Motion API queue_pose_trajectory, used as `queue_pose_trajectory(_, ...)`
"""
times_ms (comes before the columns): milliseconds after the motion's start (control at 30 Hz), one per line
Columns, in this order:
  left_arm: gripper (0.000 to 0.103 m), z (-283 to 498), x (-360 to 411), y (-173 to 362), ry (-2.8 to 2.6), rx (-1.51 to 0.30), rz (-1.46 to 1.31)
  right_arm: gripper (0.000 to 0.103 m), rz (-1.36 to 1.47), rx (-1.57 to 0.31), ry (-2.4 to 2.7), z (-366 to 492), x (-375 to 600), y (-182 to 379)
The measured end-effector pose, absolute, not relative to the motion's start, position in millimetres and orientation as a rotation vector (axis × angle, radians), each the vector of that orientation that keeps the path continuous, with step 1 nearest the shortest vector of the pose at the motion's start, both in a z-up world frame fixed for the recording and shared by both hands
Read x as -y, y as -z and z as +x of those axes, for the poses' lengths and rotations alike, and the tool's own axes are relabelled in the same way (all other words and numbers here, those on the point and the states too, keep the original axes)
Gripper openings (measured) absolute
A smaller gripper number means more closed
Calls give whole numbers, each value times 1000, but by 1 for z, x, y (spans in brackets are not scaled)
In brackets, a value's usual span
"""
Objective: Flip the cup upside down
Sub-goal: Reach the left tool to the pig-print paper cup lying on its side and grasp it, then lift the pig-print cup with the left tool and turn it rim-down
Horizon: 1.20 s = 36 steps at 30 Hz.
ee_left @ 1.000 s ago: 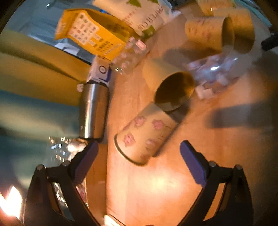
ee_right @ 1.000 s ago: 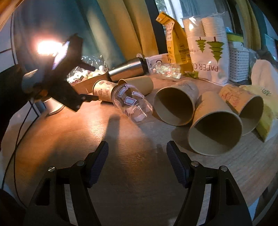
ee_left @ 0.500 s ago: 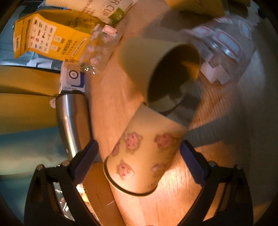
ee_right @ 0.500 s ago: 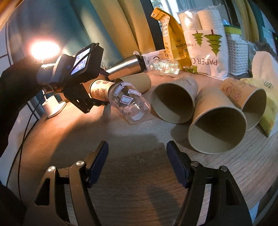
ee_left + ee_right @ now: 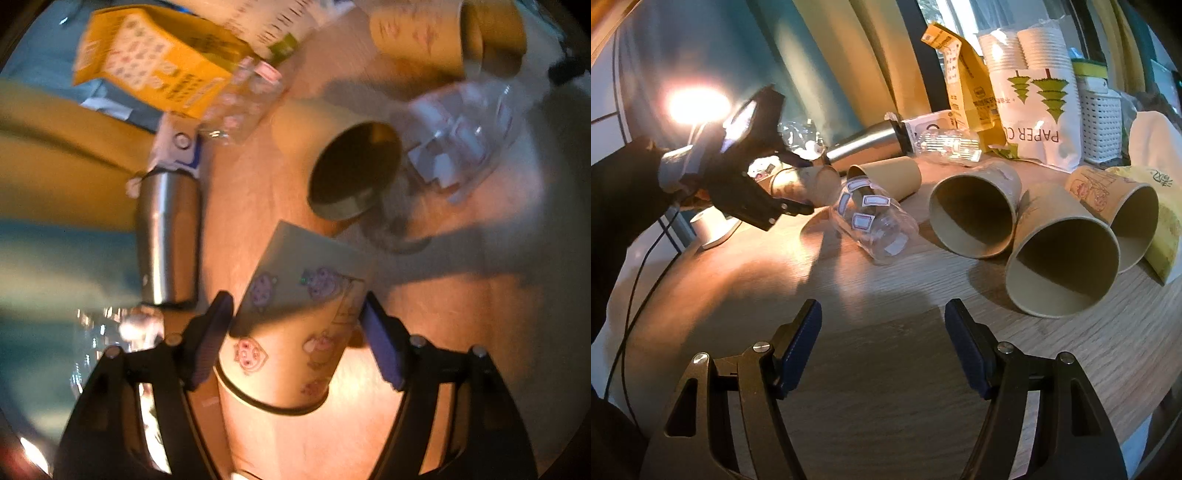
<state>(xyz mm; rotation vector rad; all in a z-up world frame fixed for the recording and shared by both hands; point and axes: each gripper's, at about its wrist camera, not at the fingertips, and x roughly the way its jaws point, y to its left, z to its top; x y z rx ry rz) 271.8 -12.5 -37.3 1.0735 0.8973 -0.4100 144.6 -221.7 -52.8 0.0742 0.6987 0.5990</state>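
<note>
The left gripper (image 5: 295,328) is straddling the pig-print paper cup (image 5: 295,314), its blue pads (image 5: 212,336) sitting at the cup's two sides; whether they are pressing it or just flanking it I cannot tell, since the frame is blurring. The cup is lying on its side on the wooden table (image 5: 886,295), rim toward the camera and closed base pointing toward the plain paper cup (image 5: 347,162) beyond it. From the right wrist view the same cup (image 5: 805,182) is showing near the table's left rear edge, between the left gripper (image 5: 783,184) fingers.

The right gripper (image 5: 882,347) is hanging with its jaws wide apart over bare wood at the near edge, holding nothing; open tabletop is stretching ahead of it up to the clear plastic cup (image 5: 875,221).

To the left of the held cup a steel tumbler (image 5: 168,236) is lying close alongside, leaving little room on that side. Right of the cup, bare wood is running out toward the shadowed far side. Three larger paper cups (image 5: 1060,258) are lying mouths-forward along the right side, and a yellow carton (image 5: 159,62) and a bag of paper cups (image 5: 1034,110) are crowding the rear edge.

Compared with half a second ago, the left jaws have narrowed around the cup, which has slid deeper between them. The right gripper has kept its place and opening.
</note>
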Motion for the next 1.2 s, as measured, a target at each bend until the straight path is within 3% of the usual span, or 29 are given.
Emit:
queue_pose_trajectory(333,71,173,3,-26,351,-693,609,72,58,-656,-642,117,214,46)
queue_pose_trajectory(733,71,60,-6,-39,386,-460,50,72,-8,-656,-634,113,192,44)
queue_pose_trajectory(1200,71,9,-21,-11,395,-356,-100,72,-95,-714,-569,137,150,45)
